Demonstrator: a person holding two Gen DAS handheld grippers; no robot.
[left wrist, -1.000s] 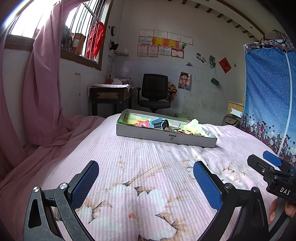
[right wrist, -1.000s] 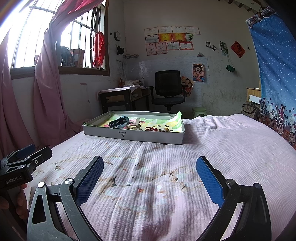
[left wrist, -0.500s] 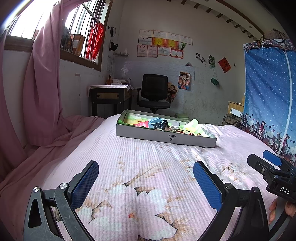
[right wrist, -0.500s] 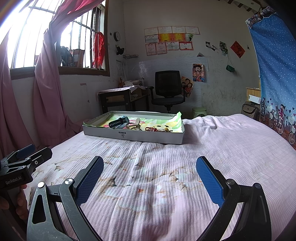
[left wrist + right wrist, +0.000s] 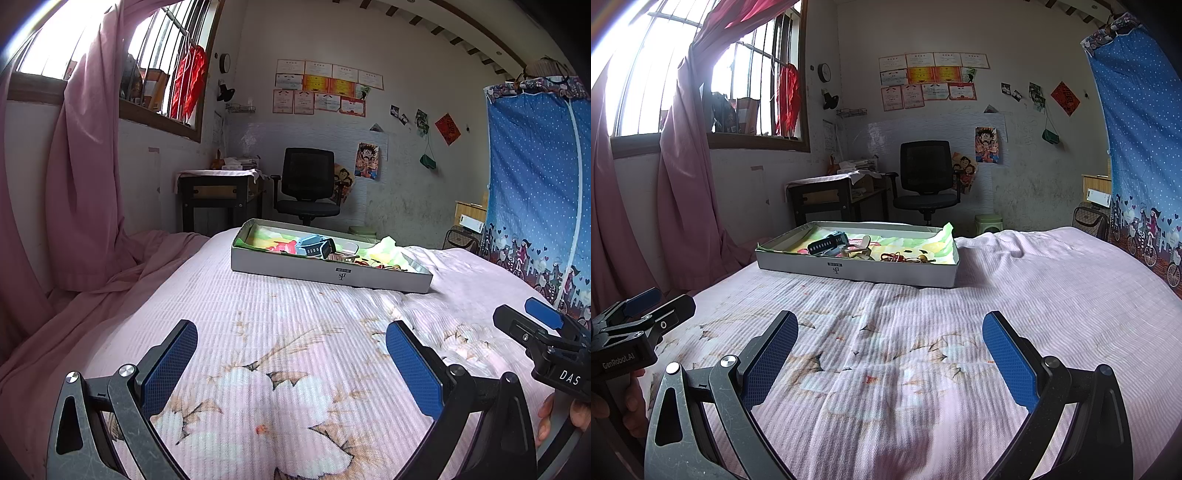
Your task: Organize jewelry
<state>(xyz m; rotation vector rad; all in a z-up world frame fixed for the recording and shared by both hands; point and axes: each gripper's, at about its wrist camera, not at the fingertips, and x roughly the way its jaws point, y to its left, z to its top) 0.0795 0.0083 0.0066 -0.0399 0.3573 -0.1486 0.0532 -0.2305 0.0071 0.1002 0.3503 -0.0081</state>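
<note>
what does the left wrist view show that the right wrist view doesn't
Only the left wrist view shows the left gripper head-on, fingers spread wide and empty, with the right gripper's tip poking in at the right edge. It also shows crumpled green paper at the tray's right end.

Only the right wrist view shows the right gripper head-on, also open and empty, and a green stool by the wall.

Both show the white tray on the pink bedspread, a dark watch inside it, and the black office chair.

Office chair (image 5: 309, 186) beside desk (image 5: 218, 192); pink curtain (image 5: 79, 173).
</note>
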